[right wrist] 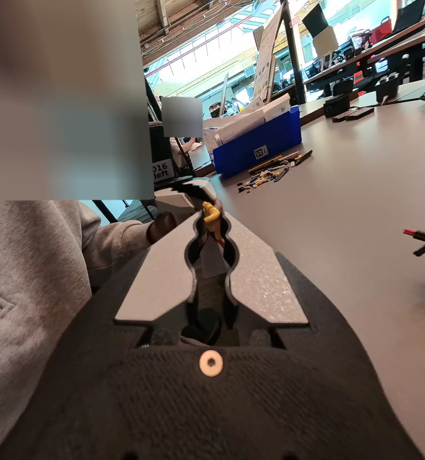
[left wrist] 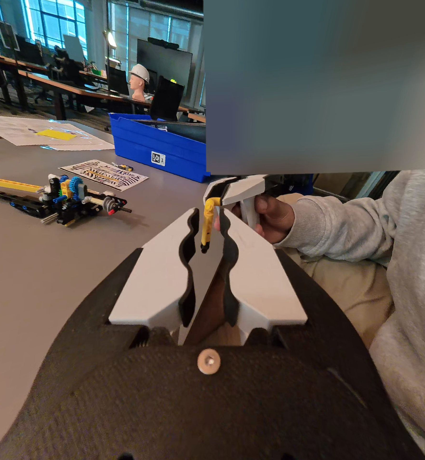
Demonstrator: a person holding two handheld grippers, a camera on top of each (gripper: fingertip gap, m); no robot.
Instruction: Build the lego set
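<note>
Jaws on the left gripper [left wrist: 207, 211] stand apart, with nothing clamped between them; the yellow lego piece [left wrist: 207, 224] hangs in the gap at the tips without clearly touching either pad. That piece is pinched at its upper, bent end by the right gripper [right wrist: 212, 216], whose jaws are closed on it near the tips, and a short black pin sticks out of its lower end. A hand [left wrist: 268, 219] in a grey sleeve holds the right gripper's white handle. In the left wrist view, the partly built lego model [left wrist: 64, 199] lies on the grey table [left wrist: 57, 273] at about ten o'clock, a striped sticker sheet [left wrist: 104, 174] just beyond it and a blue bin [left wrist: 156, 146] at about eleven. In the right wrist view, loose lego pieces [right wrist: 268, 174] lie scattered beside the bin at about one o'clock.
</note>
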